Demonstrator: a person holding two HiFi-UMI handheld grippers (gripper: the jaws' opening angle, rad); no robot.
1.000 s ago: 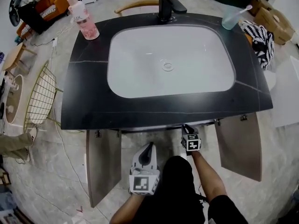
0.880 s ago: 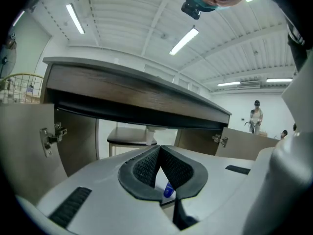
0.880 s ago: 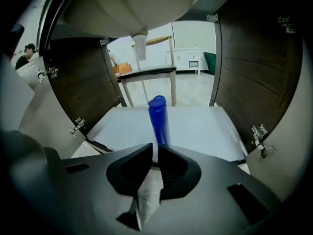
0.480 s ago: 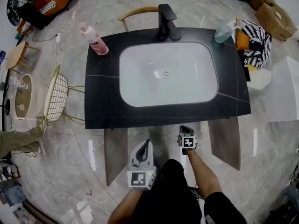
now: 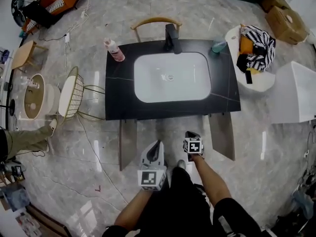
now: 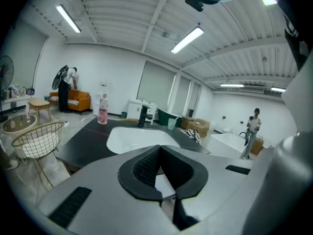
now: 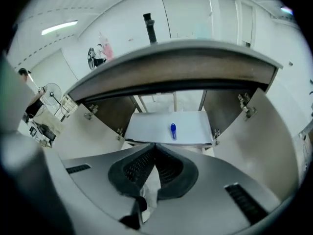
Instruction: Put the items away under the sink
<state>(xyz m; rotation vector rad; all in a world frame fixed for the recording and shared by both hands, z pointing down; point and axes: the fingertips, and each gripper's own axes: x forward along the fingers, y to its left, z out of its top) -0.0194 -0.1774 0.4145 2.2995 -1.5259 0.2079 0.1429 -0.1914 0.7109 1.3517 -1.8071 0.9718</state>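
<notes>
The black vanity top [image 5: 118, 95] carries a white basin [image 5: 172, 77], a black faucet [image 5: 172, 37], a pink bottle [image 5: 114, 50] at its back left and a teal cup [image 5: 218, 45] at its back right. Below it both cabinet doors [image 5: 127, 143] stand open. In the right gripper view a small blue item [image 7: 172, 130] lies on the white cabinet shelf [image 7: 146, 126]. My left gripper [image 5: 158, 145] and right gripper [image 5: 190, 134] hover in front of the cabinet, apart from it. Both are shut with nothing between the pads. The left gripper view looks over the counter at the pink bottle [image 6: 102, 112].
A gold wire chair [image 5: 71, 93] stands left of the vanity, and a wooden chair [image 5: 155, 21] behind it. A white tub holding striped cloth [image 5: 254, 46] and a white bathtub [image 5: 296, 90] are on the right. Cables trail over the marble floor [image 5: 94, 147].
The head camera has risen and backed away, so the vanity looks smaller and farther. Both grippers have drawn back from the cabinet opening and stay shut.
</notes>
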